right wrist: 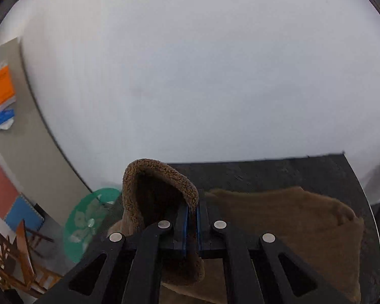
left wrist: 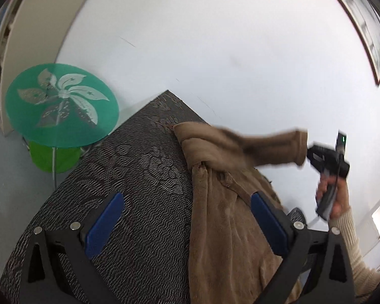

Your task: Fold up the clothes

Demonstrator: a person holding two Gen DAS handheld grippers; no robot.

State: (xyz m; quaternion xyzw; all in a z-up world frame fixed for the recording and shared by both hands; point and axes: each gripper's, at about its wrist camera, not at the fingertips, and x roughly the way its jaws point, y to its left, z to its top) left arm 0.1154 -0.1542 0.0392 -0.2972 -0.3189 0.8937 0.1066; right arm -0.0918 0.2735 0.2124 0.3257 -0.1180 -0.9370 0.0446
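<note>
Both grippers are black, with angular cut-out finger arms, silver round pivot screws and blue pads (left wrist: 103,224). The person's right hand (left wrist: 335,197) emerges from a cream ribbed knit sleeve (left wrist: 352,243). A thin black cable runs down the right gripper's (left wrist: 310,153) handle.

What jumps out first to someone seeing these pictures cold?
Probably the fuzzy brown garment draped over the dark patterned table, its sleeve cuff pinched in the shut right gripper and lifted. Next, the round green glass table with a white flower, beside the table's far left edge.
</note>
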